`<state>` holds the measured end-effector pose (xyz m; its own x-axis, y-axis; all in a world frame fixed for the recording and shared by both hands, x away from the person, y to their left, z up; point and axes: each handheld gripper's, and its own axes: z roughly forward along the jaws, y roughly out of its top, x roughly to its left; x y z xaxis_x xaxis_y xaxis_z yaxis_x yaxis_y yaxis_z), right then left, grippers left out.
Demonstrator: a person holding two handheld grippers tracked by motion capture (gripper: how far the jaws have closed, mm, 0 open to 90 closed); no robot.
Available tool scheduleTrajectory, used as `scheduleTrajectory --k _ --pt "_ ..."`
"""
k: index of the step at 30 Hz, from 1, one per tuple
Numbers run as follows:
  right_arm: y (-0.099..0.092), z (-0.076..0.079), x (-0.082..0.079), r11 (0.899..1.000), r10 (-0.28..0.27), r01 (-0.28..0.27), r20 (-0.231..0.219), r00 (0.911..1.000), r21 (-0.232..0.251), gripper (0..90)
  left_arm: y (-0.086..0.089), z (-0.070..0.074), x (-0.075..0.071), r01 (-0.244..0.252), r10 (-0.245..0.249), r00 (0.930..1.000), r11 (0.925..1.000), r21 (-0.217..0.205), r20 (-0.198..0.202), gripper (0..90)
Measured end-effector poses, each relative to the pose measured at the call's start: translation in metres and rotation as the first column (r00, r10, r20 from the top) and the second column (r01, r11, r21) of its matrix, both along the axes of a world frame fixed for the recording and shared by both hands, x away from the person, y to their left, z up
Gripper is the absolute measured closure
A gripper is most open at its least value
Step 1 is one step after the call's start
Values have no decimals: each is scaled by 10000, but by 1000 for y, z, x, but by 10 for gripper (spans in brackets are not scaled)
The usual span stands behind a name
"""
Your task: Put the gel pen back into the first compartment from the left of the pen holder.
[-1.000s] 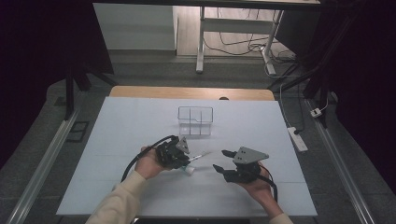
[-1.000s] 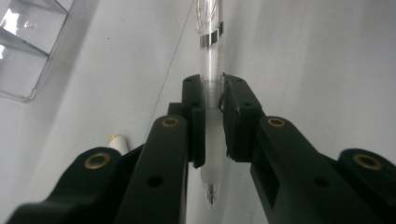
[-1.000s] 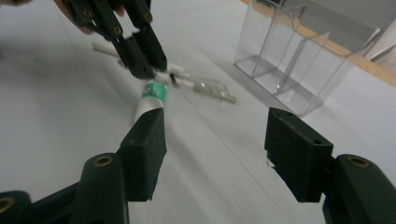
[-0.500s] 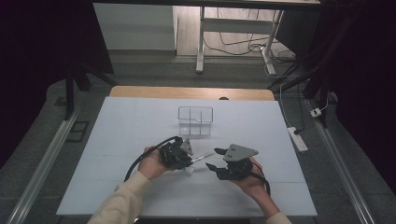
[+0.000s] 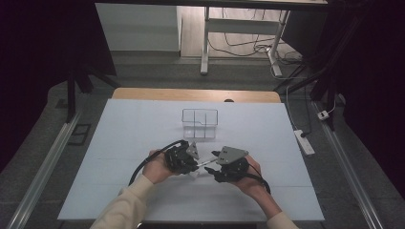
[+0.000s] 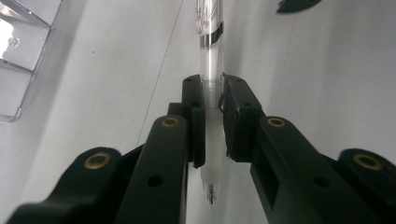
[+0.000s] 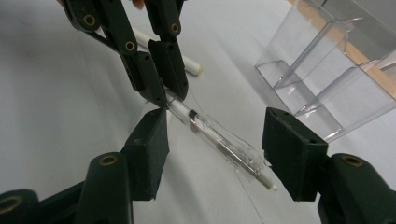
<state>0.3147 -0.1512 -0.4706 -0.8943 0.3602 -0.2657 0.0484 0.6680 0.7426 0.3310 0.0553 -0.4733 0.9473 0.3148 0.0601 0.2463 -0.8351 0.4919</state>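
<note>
High view: a pale worktop is seen from above, and a clear compartmented organiser is stood near its middle, just beyond the two hands, presumably as the place where writing things are to be sorted.

Nearer the person, the left hand-held gripper and the right hand-held gripper are brought tip to tip, so that one thing can be worked on by both.

A clear pen is pinched across its barrel by the left hand-held gripper, whose jaws are pressed tight on it; the pen is lifted clear of the worktop, with the writing tip turned back toward the left hand and the far end offered outward. It appears to be held this way so that the free end can be reached.

In the right gripper view, that free end of the pen is lying between the spread jaws of the right hand-held gripper, neither pad touching it; the jaws have just been closing slightly.

A white stick-like item is left lying on the worktop behind.
</note>
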Motion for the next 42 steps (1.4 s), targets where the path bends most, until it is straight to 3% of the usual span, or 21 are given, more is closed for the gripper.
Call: scheduleTrajectory --k 8,15,20,25,32,34,36,37,42 --pt "7 -7 4 9982 40 -40 5 10000 -592 412 0 0 -2 146 -146 9999 9999 32 17 795" --pt "8 -11 5 9931 85 -102 -143 9999 -1166 494 1 3 -3 435 -435 9990 9990 -58 -109 795" --pt "9 -16 4 9823 411 -451 -255 9988 -1817 557 5 8 -3 680 -695 9970 9966 -463 -332 794" --pt "13 -21 1 9657 945 -936 -76 9955 -2421 662 9 12 -3 832 -871 9953 9929 -848 -427 793" --pt "15 -23 -2 9468 1650 -1588 -13 9863 -2799 742 12 15 -5 642 -640 9979 9894 -1299 60 773" --pt "14 -24 -2 9494 1620 -1559 0 9868 -2727 746 14 16 -5 502 -468 9985 9886 -1421 275 763" --pt "13 -23 -2 9554 1518 -1486 -74 9884 -2550 747 16 17 -5 233 -146 9984 9866 -1615 546 676" --pt "12 -22 -1 9532 1566 -1520 -35 9877 -2612 747 17 17 -5 109 -6 9982 9854 -1702 604 639" --pt "7 -21 2 9687 1165 -1172 -163 9931 -2190 747 23 19 -4 -648 838 9941 9677 -2436 685 497"
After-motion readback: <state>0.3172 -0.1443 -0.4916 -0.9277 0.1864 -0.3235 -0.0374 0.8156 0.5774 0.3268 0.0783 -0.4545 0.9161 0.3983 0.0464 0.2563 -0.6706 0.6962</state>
